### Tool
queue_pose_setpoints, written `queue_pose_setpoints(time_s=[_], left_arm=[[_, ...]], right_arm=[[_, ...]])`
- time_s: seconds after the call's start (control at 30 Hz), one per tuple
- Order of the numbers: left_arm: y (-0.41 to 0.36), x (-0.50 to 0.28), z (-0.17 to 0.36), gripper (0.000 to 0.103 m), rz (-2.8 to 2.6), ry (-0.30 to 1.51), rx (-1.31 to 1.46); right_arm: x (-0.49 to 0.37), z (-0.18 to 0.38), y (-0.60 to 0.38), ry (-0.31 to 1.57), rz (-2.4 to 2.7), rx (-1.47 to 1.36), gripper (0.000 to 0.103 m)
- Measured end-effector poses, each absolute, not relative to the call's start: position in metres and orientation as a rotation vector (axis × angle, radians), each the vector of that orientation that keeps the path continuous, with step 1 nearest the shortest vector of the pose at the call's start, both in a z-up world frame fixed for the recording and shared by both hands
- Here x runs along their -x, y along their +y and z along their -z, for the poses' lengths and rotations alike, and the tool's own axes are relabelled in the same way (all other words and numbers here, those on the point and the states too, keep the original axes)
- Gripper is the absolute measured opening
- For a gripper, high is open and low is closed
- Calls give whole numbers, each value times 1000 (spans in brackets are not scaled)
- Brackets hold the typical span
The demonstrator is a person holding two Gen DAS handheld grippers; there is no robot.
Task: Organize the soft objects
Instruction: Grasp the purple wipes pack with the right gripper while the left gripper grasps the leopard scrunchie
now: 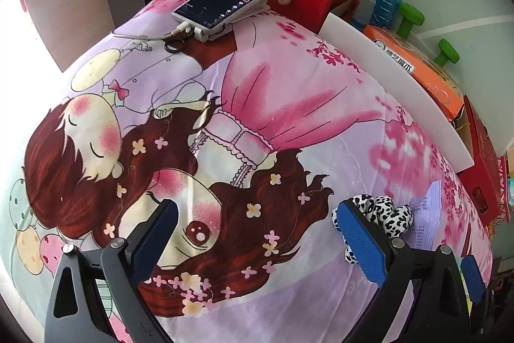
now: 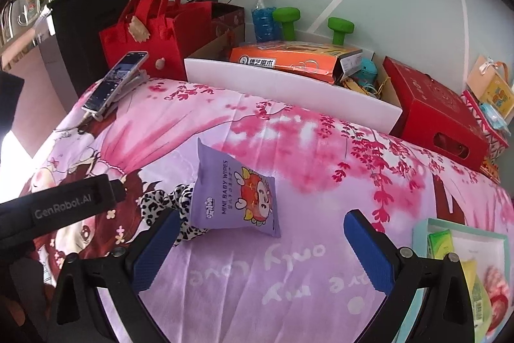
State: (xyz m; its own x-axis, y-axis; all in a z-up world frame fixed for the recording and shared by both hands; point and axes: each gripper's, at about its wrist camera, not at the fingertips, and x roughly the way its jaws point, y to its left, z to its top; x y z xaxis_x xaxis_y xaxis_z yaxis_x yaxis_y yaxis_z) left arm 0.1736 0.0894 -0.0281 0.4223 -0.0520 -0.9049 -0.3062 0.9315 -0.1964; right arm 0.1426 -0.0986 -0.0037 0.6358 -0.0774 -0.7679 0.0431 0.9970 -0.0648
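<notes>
The left gripper [image 1: 257,224] hovers low over the pink cartoon-print bedsheet [image 1: 289,92], jaws spread wide and empty. The right gripper [image 2: 260,233] does likewise, released, its left finger beside the leopard-print soft cloth toy [image 2: 160,201]. The purple pack of baby wipes [image 2: 237,192] leans against that toy. Beyond the pack, a white tray [image 2: 289,89] and red felt handbag [image 2: 144,37] stand along the wall.

Purple wipes pack [image 2: 237,192], leopard-spotted black-and-white toy [image 1: 382,214], pink floral cartoon sheet [image 2: 289,262], red bag [image 2: 144,44], green dumbbells [image 2: 340,29].
</notes>
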Motion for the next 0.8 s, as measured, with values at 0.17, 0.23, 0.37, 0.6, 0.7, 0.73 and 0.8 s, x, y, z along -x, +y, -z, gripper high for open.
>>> queue_pose_setpoints(time_s=[0.17, 0.23, 0.37, 0.6, 0.7, 0.73, 0.8], left_arm=[[89, -177, 31, 99, -164, 1138, 376], [89, -178, 33, 99, -159, 1148, 392], [86, -181, 34, 99, -134, 1147, 420], [73, -188, 35, 99, -72, 1163, 441], [66, -190, 35, 99, -46, 1168, 435], [65, -191, 35, 99, -37, 1168, 438], [60, -192, 36, 99, -18, 1168, 436]], right_arm=[[-149, 10, -98, 872, 89, 38, 95], [-150, 11, -99, 863, 102, 34, 91], [-154, 14, -100, 856, 107, 33, 83], [-159, 21, -105, 863, 106, 12, 56], [-160, 21, -107, 861, 99, 1, 40], [-160, 22, -108, 864, 92, -8, 35], [-161, 24, -110, 865, 86, -25, 26]])
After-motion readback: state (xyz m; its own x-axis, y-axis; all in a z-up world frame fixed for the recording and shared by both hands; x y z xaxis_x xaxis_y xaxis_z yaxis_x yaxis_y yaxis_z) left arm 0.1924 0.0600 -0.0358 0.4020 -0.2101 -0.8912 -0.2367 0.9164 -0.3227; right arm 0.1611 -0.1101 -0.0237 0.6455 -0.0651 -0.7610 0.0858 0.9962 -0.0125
